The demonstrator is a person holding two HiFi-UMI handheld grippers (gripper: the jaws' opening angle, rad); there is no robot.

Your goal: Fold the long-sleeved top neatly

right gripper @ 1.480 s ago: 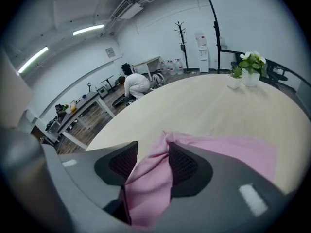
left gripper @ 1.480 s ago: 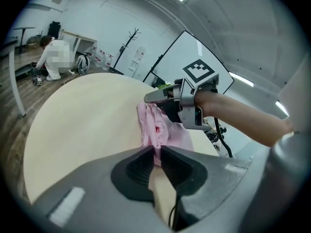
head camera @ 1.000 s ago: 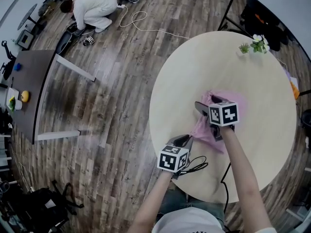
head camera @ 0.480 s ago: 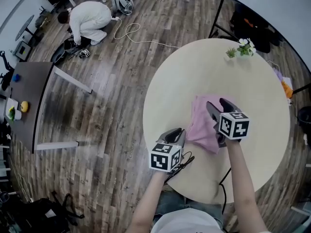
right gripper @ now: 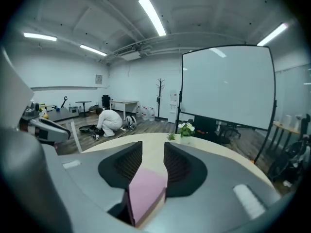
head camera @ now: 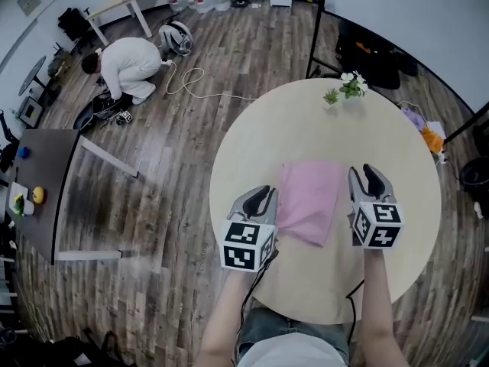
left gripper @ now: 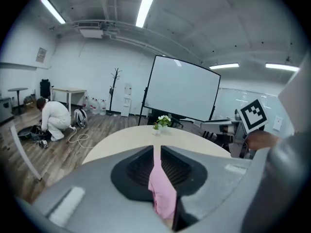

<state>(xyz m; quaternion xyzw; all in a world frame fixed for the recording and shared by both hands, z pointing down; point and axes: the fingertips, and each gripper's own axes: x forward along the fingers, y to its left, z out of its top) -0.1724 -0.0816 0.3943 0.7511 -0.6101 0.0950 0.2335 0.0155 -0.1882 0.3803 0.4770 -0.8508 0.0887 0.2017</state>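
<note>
Round table (head camera: 306,121) on a plank floor, head view: the long-sleeved top (head camera: 309,197) lies folded at centre, bare tabletop all round it. The left gripper (head camera: 263,199) meets its 9 o'clock edge; the right gripper (head camera: 365,180) sits just beside its 3 o'clock edge. A potted plant (head camera: 344,90) stands well apart at 12. Left gripper view: jaws pinched on pink cloth, a screen (left gripper: 182,89) beyond. Right gripper view: jaws apart, a pink fold low between them; a crouching person (right gripper: 111,120) at 10 o'clock
</note>
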